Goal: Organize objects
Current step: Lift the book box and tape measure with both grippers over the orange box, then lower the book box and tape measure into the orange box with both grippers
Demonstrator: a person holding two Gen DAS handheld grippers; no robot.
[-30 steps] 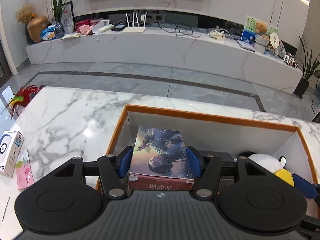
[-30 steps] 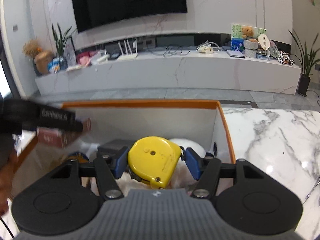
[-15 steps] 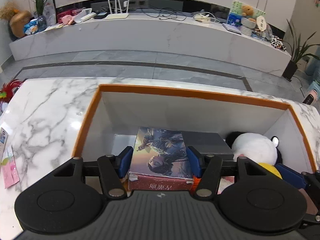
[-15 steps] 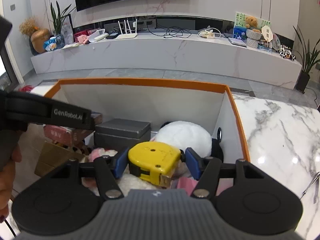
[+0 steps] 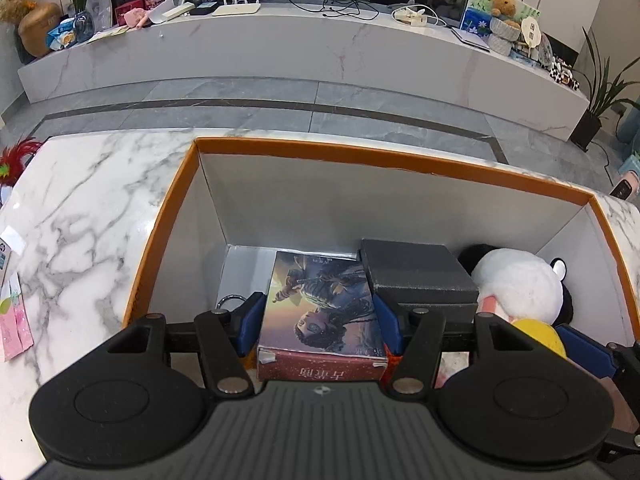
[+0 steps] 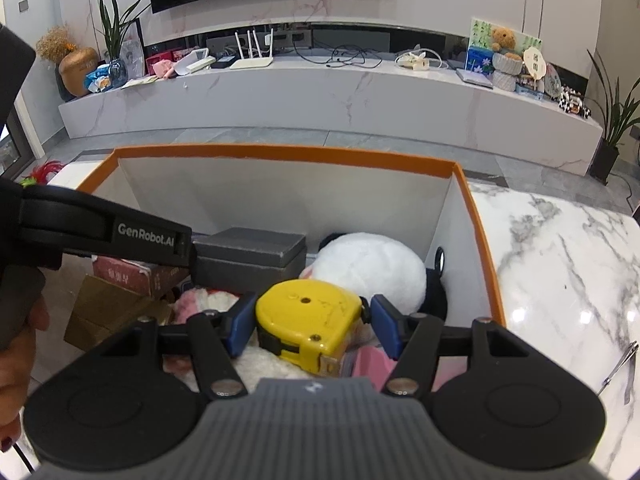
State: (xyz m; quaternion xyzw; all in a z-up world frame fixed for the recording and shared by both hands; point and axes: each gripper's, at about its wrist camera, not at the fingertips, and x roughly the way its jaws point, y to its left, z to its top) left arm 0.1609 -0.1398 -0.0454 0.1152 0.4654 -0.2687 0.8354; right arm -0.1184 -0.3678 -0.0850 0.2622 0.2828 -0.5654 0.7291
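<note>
An orange-rimmed white box (image 5: 360, 156) stands on the marble table. My left gripper (image 5: 318, 320) is shut on a red box with a picture cover (image 5: 324, 296), held low inside the white box beside a dark grey box (image 5: 416, 276). My right gripper (image 6: 313, 316) is shut on a yellow tape measure (image 6: 308, 316), over a white and black panda plush (image 6: 368, 272) and pink soft things at the box's right end. The tape measure (image 5: 538, 336) also shows at the right of the left wrist view. The picture box's red side (image 6: 128, 276) peeks out under the left gripper's black arm.
A brown cardboard piece (image 6: 108, 316) lies at the box's near left, and a metal ring (image 5: 230, 300) on its floor. On the marble table (image 5: 80, 208) lie a pink packet (image 5: 16, 332) at the left and a metal tool (image 6: 620, 364) at the right. A hand (image 6: 16, 360) holds the left gripper.
Both grippers have tipped downward over the white box, so more of its inside shows. Each still holds its item, and the tape measure now sits lower against the plush.
</note>
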